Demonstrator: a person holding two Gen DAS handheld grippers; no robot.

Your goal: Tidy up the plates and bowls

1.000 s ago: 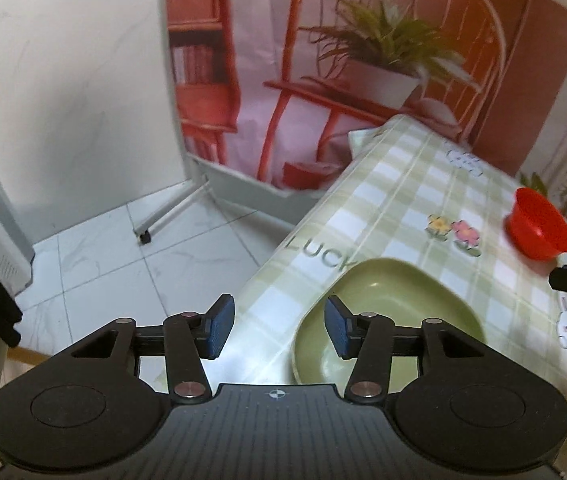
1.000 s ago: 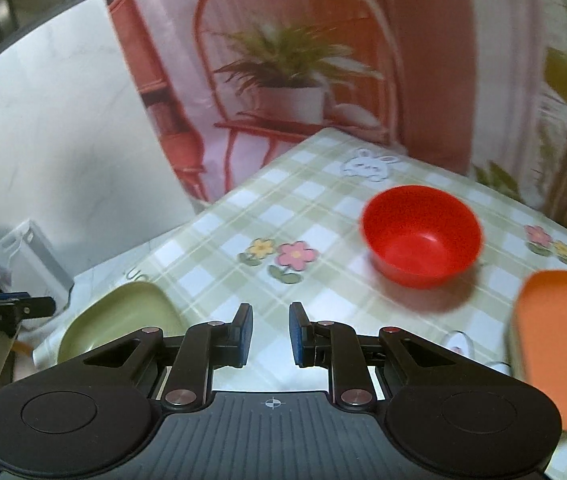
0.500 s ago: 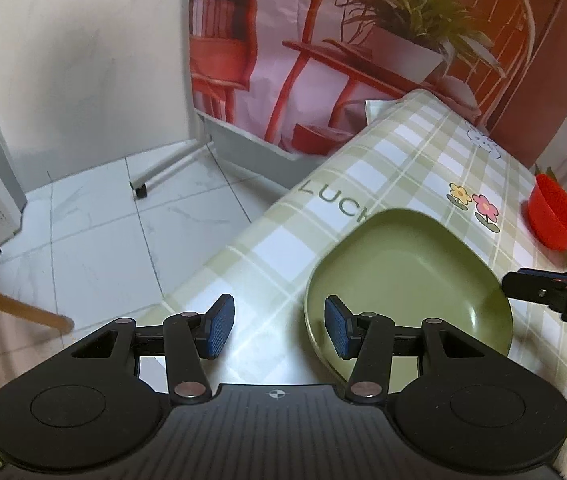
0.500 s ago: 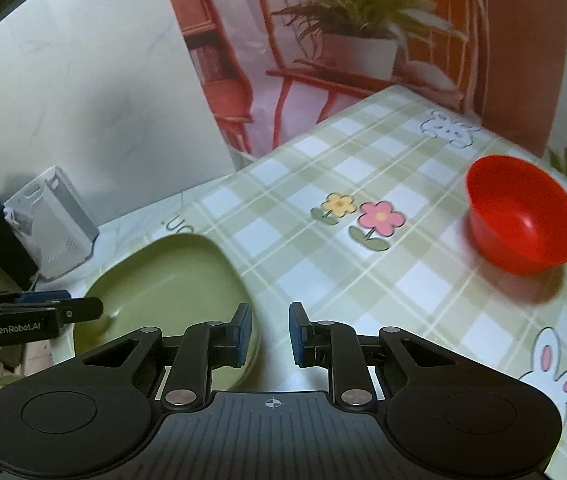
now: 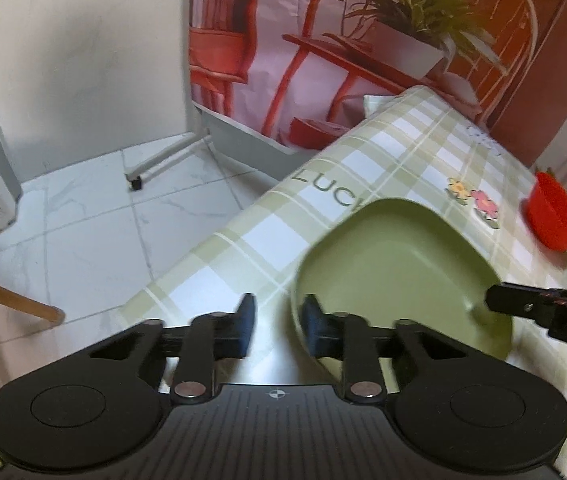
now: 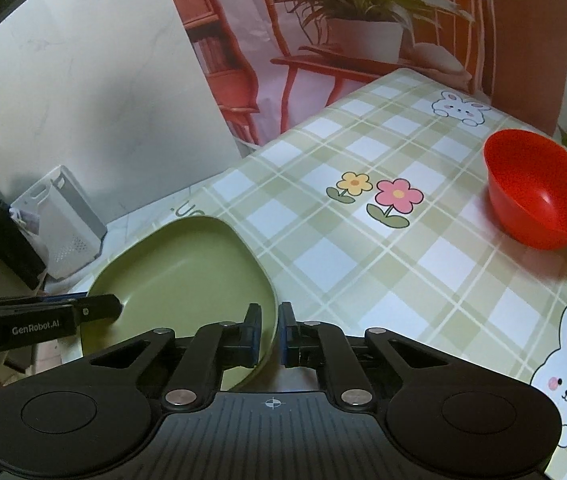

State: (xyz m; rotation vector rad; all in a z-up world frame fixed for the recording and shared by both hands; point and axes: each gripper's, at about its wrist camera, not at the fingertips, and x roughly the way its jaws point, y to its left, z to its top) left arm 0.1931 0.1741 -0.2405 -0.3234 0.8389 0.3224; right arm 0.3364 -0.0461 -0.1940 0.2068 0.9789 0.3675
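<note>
A green plate (image 5: 395, 264) lies at the table's left corner; it also shows in the right wrist view (image 6: 187, 268). My left gripper (image 5: 277, 330) is open, its jaws standing on either side of the plate's near-left rim. My right gripper (image 6: 269, 334) has its jaws narrowly apart around the plate's right rim; I cannot tell if they pinch it. A red bowl (image 6: 543, 188) stands upright farther right on the table, also in the left wrist view (image 5: 555, 212).
The table has a green checked cloth (image 6: 383, 264) with flower and rabbit prints; its edge drops to a tiled floor (image 5: 83, 232). A white heater (image 6: 63, 224) stands on the floor. A backdrop with a chair and plant (image 6: 363, 20) hangs behind.
Both grippers have moved in onto the green plate from opposite sides. The left jaws have narrowed around its rim. The orange plate has left the right wrist view.
</note>
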